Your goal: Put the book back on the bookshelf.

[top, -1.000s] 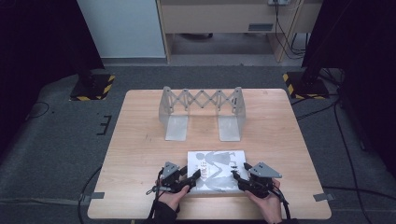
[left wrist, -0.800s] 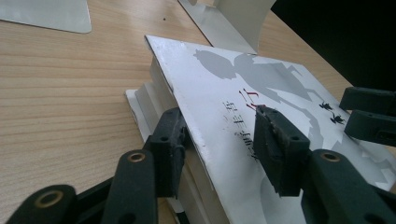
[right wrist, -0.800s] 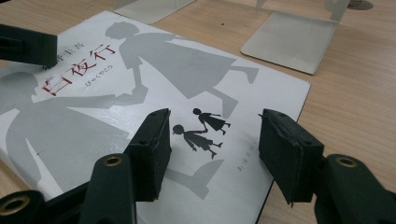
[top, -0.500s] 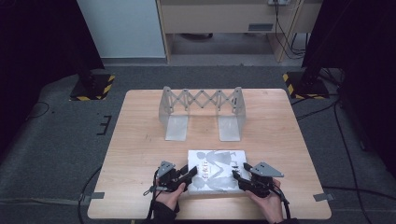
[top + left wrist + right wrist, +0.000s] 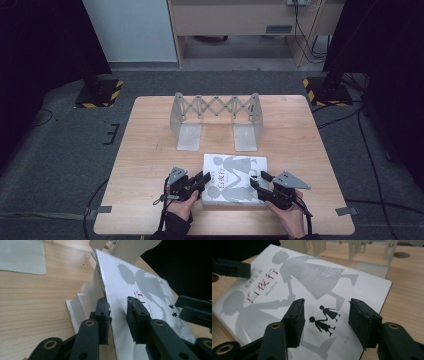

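While the book (image 5: 235, 179) lies flat near the front edge of the table (image 5: 150, 150), we have its left side in hand: the left gripper (image 5: 198, 181) has just been closing, and in the left gripper view its jaws pinch the front cover (image 5: 140, 290) between them, one pad above and one below, with the cover lifted off the page block (image 5: 80, 307) underneath. So that gripper is clenched on the cover, not on the whole book.

The right gripper (image 5: 256, 180) sits at the book's right side (the opposite short end from the left one). Its jaws have also been closing a little, but in the right gripper view they stand apart above the cover with nothing pressed between the pads, so we read it as released and hovering.

What matters for the next move is the layout. The book's long axis runs left to right across the table, between our two grippers, and the rack (image 5: 215, 120) stands well apart behind it, toward the far side. The left gripper is the one already engaged, so we judge that either the cover gets opened further or the right gripper must close on the far edge before the book can be raised toward the rack.
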Action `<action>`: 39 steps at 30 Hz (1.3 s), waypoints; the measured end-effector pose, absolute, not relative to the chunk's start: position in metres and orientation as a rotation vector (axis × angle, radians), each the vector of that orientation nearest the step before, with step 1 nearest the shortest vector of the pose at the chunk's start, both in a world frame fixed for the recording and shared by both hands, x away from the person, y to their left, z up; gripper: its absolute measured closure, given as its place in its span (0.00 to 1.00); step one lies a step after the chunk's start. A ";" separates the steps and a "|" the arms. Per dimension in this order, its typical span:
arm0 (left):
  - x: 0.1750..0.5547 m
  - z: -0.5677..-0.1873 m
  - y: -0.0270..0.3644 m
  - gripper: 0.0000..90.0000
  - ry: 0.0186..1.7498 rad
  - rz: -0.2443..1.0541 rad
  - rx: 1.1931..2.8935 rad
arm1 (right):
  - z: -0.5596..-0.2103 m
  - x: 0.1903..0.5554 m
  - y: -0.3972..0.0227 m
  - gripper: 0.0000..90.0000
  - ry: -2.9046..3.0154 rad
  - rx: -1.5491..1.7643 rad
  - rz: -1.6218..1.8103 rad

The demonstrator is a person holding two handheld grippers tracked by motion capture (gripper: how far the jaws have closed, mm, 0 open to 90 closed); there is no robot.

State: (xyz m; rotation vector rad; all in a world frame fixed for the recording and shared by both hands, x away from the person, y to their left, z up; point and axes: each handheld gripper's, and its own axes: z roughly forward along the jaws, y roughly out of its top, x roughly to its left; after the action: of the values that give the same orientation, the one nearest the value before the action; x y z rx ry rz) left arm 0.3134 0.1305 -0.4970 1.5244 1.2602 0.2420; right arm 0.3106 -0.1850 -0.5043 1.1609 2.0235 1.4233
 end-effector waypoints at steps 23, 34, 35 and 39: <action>0.283 -0.528 0.154 0.44 1.222 0.323 1.676 | -0.517 0.346 -0.189 0.33 2.056 1.223 1.291; 0.263 -0.543 0.126 0.45 1.079 0.304 1.860 | -0.525 0.369 -0.199 0.32 2.038 1.347 1.345; 0.263 -0.543 0.126 0.46 1.079 0.304 1.860 | -0.525 0.369 -0.199 0.32 2.038 1.347 1.345; 0.265 -0.542 0.127 0.47 1.062 0.291 1.876 | -0.527 0.369 -0.196 0.34 2.049 1.360 1.379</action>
State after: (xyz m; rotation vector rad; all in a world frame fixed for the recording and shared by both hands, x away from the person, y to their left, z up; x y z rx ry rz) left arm 0.2653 0.1270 -0.5419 1.8755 1.0623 0.2910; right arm 0.3692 -0.1959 -0.5270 1.3599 2.0487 1.3787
